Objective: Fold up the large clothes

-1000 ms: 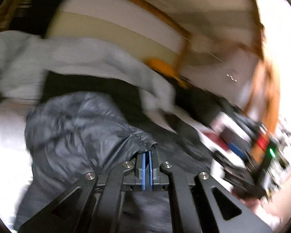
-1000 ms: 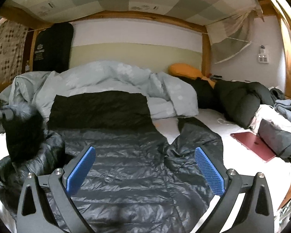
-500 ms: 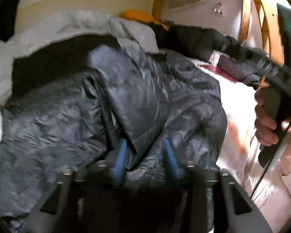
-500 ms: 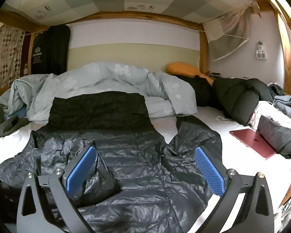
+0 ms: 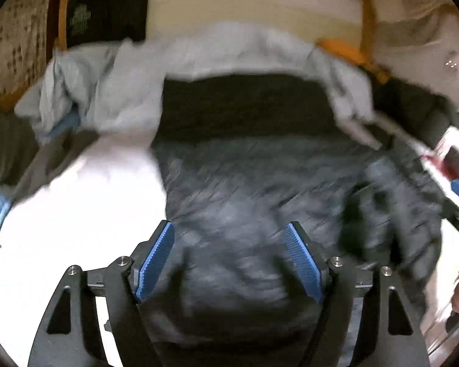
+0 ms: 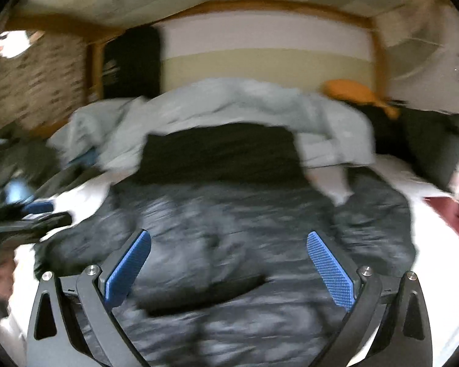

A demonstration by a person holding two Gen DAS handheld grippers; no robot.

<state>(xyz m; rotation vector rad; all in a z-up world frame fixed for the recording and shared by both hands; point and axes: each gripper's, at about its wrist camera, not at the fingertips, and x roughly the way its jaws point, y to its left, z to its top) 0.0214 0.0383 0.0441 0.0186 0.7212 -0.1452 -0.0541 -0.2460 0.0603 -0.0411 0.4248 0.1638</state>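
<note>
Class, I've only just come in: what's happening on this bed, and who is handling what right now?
A person with a two-finger claw in each hand is folding a dark grey quilted puffer jacket spread on the white bed sheet. At this moment neither claw grips anything: the left claw and the right claw both hang open above the jacket. A rumpled pale blue duvet lies behind it, with a maroon flat case off to the right. Both views are motion-blurred.
</note>
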